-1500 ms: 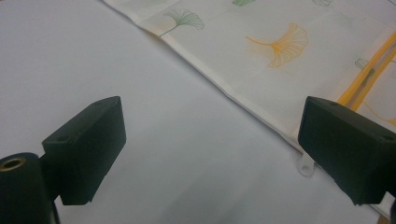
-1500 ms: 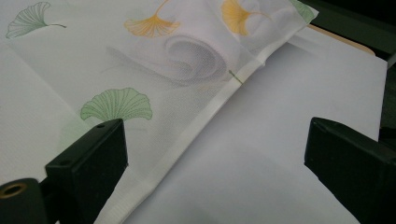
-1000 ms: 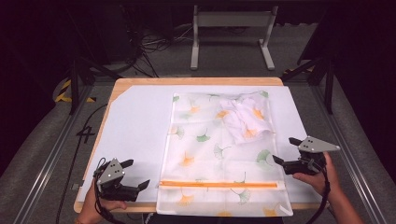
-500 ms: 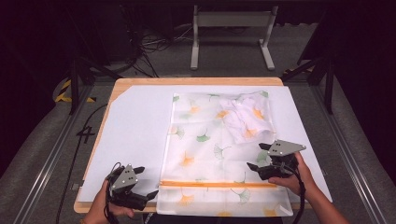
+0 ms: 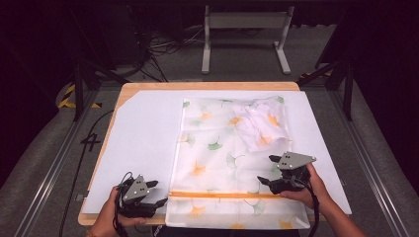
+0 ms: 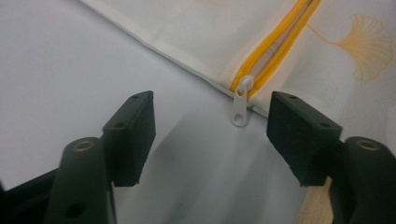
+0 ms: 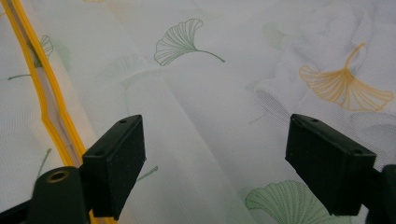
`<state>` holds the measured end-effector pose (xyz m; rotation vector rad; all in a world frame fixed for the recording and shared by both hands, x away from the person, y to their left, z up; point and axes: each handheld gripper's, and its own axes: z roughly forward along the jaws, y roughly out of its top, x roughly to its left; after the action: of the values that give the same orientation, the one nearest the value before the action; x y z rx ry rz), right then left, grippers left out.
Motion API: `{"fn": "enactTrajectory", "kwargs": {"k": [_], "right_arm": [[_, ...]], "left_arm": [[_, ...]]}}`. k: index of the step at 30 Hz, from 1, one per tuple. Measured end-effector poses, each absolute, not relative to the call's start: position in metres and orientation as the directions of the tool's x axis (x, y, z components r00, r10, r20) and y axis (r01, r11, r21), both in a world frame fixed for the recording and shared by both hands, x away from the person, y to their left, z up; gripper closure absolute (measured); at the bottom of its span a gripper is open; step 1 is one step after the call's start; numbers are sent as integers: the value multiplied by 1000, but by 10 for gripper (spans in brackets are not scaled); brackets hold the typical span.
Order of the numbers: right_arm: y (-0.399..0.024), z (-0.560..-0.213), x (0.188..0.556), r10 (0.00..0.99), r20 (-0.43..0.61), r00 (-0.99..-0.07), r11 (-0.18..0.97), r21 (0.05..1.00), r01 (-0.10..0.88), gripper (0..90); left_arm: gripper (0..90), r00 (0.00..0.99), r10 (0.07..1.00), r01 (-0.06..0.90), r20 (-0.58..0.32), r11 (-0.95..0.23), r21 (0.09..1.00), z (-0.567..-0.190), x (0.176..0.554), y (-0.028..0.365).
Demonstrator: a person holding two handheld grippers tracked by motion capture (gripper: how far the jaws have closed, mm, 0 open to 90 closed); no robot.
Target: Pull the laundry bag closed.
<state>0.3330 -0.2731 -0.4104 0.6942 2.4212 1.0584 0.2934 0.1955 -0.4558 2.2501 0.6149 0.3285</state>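
Note:
A white mesh bag [image 5: 217,148] printed with ginkgo leaves lies flat on the white sheet. An orange zipper [image 5: 222,195] runs across its near end. A folded white cloth [image 5: 259,126] shows through the mesh at the far right. My left gripper [image 5: 160,192] sits at the bag's near left corner, open. Its jaws have just been closing, and the white zipper pull [image 6: 239,105] lies between them, untouched by either pad. My right gripper [image 5: 267,170] hovers over the mesh just beyond the zipper's right end. It is open, its jaws slightly narrower than a second ago, over bare mesh [image 7: 210,107].
The white sheet [image 5: 143,133] covers a wooden table [image 5: 207,85], whose near left edge shows by my left hand. Bare sheet lies left of the bag. A metal stand [image 5: 244,34] and cables [image 5: 163,47] sit on the floor behind. Rails run along both sides.
My right gripper moved in from the bag's right edge to over the mesh by the zipper. The left gripper edged towards the bag's corner and its jaws narrowed.

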Motion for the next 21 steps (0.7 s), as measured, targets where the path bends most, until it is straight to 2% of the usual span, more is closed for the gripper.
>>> {"fn": "enactTrajectory", "kwargs": {"k": [9, 11, 14, 21], "right_arm": [[-276, -413, 332, 596, -163, -786, 590, 754, 290, 205], [-276, -413, 332, 594, -163, -788, 592, 751, 291, 205], [-277, -414, 332, 596, -166, -786, 594, 750, 292, 203], [-278, -415, 332, 597, -163, -785, 592, 751, 294, 202]], "left_arm": [[612, 874, 483, 302, 49, -620, 724, -456, 294, 192], [700, 874, 482, 294, 64, -627, 721, -455, 294, 191], [786, 877, 477, 295, 56, -627, 721, -456, 295, 191], [900, 879, 474, 294, 54, -628, 720, -456, 296, 191]]}}
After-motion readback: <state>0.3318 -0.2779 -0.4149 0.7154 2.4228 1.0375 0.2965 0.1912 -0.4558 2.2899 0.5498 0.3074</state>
